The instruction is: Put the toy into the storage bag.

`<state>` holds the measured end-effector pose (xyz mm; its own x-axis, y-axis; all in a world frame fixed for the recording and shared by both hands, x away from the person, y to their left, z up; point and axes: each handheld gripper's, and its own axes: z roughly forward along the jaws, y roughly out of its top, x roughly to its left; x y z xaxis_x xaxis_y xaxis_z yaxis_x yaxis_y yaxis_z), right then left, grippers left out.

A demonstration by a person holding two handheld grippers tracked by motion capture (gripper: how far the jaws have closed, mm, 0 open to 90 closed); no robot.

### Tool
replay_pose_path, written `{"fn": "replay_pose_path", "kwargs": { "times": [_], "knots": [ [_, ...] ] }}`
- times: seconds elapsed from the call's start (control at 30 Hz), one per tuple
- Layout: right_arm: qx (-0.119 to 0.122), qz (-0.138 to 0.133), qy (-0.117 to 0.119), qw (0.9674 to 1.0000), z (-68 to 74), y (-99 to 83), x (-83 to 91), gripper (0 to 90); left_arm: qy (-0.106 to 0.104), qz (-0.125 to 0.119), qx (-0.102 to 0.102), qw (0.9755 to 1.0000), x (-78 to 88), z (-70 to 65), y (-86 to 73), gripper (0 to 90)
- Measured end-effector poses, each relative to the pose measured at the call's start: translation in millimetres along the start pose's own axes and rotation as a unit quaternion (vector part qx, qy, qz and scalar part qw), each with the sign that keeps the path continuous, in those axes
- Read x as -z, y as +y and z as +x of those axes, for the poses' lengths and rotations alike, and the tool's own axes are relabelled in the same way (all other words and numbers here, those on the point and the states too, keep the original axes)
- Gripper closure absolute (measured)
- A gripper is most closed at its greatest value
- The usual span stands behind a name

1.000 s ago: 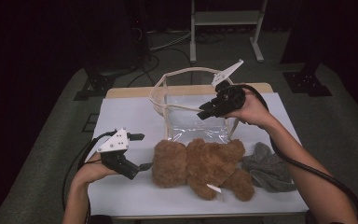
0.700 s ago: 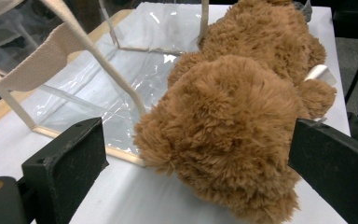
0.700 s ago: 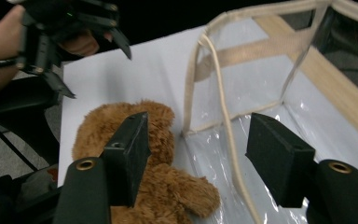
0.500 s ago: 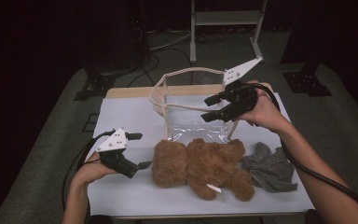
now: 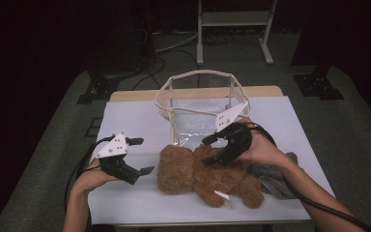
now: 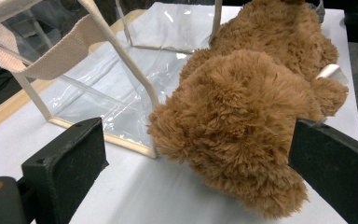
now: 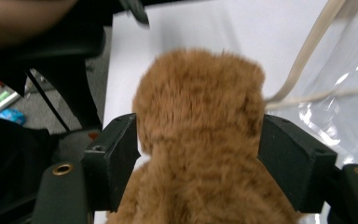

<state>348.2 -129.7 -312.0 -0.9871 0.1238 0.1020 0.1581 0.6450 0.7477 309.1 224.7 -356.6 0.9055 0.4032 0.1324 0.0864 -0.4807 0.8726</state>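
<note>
A brown teddy bear (image 5: pixel 207 175) lies on the white table (image 5: pixel 135 116) in front of a clear bag (image 5: pixel 200 96) with beige trim. My right gripper (image 5: pixel 207 152) is down over the bear, and its jaws have just been opening. In the right gripper view they stand wide, one on either side of the bear (image 7: pixel 200 130), fur brushing both pads. My left gripper (image 5: pixel 142 155) is held open just left of the bear's head, apart from it. In the left gripper view the head (image 6: pixel 242 116) sits ahead between the spread jaws.
A grey cloth (image 5: pixel 270 176) lies under the right hand at the bear's right. The clear bag (image 6: pixel 98 88) stands upright with its mouth open, close behind the bear. Dark floor, cables and a stand frame (image 5: pixel 232 29) lie beyond the table.
The right gripper came away from the bag's rim, moving toward the person and down onto the bear, with its jaws spread wider. The left gripper stayed where it was.
</note>
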Motion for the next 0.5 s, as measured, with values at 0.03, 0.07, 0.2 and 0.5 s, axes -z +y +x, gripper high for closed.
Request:
{"fn": "replay_pose_path", "kwargs": {
  "times": [0.03,0.07,0.2,0.5],
  "knots": [
    [-0.003,0.007,-0.002,1.0000,0.4,-4.6,-5.1,26.6,0.001,0.000,0.000,1.0000,0.1,0.1,-0.2,3.3],
    [-0.003,0.012,-0.004,0.9999,0.7,-7.2,-7.6,26.4,0.001,0.002,0.000,1.0000,0.3,0.4,-0.8,3.3],
    [-0.004,0.025,-0.016,0.9996,1.2,-19.2,-17.0,26.2,0.002,0.003,0.003,1.0000,0.4,0.2,-2.2,3.3],
    [-0.007,0.025,-0.027,0.9993,-2.0,-41.2,-25.6,25.4,-0.001,0.006,0.007,1.0000,-1.8,-0.1,-4.9,3.3]
  ]
}}
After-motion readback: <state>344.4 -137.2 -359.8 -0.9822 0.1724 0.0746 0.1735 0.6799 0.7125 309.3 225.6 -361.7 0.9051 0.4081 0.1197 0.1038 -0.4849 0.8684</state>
